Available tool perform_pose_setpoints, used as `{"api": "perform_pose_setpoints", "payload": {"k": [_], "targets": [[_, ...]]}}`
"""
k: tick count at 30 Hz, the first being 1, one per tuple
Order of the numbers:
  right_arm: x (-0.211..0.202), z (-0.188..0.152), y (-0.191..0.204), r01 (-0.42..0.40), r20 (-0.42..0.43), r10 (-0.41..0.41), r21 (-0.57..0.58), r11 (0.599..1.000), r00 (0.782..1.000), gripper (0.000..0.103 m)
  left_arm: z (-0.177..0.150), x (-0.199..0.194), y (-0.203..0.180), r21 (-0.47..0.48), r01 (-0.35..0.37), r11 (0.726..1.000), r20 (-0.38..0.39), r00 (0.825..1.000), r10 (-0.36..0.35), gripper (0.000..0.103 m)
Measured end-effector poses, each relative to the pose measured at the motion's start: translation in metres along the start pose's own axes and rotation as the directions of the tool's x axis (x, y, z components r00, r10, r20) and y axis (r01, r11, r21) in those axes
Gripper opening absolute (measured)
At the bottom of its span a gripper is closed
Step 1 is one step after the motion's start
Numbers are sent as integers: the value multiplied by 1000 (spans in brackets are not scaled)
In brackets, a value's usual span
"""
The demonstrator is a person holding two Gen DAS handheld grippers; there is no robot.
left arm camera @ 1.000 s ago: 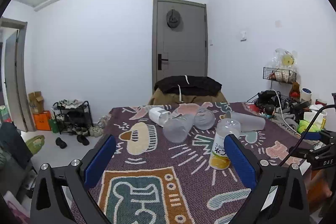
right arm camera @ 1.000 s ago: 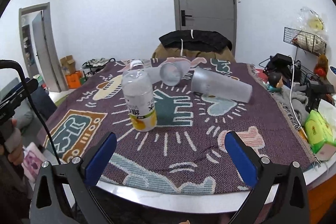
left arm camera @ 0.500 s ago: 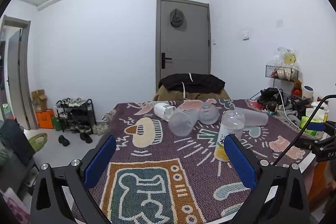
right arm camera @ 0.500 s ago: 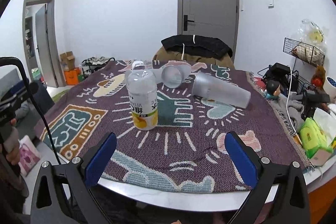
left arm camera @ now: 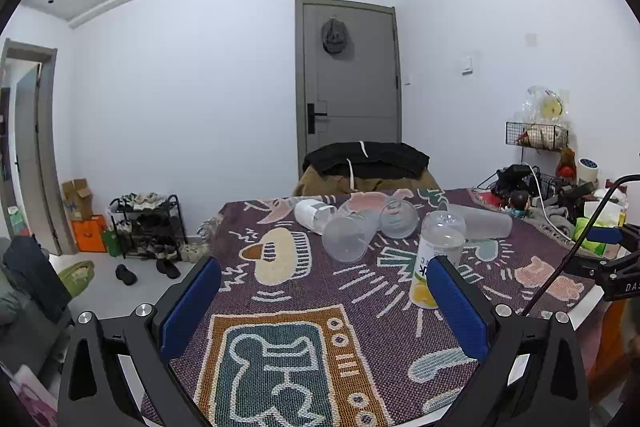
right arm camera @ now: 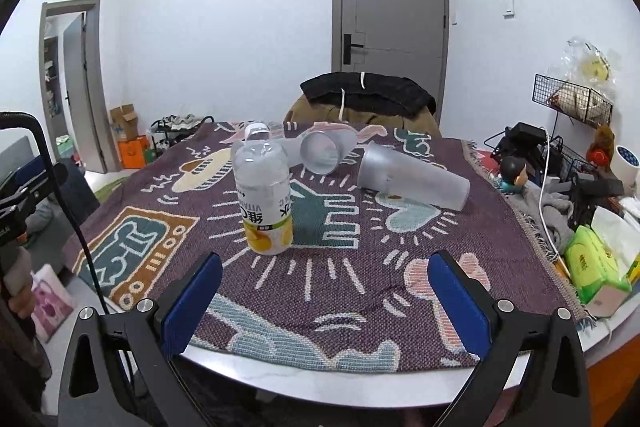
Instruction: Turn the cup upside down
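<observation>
Frosted cup (right arm camera: 414,178) lies on its side right of bottle (right arm camera: 264,197), well beyond both spread, empty grippers: right gripper (right arm camera: 325,301), left gripper (left arm camera: 324,307).

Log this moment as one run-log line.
left gripper: open, empty | right gripper: open, empty | frosted cup: on its side on tablecloth | bottle: upside down | flip: not done

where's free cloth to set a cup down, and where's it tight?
Free: the near strip of cloth between the upside-down bottle and the table edge, ahead of the open right claw; also the bear-pattern corner in front of the open left claw. Tight: far middle, where the frosted cup and other cups lie bunched.
</observation>
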State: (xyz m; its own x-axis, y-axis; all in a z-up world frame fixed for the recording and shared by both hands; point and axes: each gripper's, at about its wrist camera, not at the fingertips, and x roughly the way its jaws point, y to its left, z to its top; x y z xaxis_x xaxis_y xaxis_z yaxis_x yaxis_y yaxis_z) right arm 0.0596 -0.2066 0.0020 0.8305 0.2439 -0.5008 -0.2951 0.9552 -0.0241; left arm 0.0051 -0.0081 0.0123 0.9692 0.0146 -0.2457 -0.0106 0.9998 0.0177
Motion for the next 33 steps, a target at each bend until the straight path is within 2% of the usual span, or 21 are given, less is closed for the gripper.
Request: {"api": "perform_pose_setpoints", "payload": {"k": [33], "targets": [[9,-3,0,-16,-32,16,5,1000,999,103,1,3,7,-20,-5,1000,-15,1000,5,103]]}}
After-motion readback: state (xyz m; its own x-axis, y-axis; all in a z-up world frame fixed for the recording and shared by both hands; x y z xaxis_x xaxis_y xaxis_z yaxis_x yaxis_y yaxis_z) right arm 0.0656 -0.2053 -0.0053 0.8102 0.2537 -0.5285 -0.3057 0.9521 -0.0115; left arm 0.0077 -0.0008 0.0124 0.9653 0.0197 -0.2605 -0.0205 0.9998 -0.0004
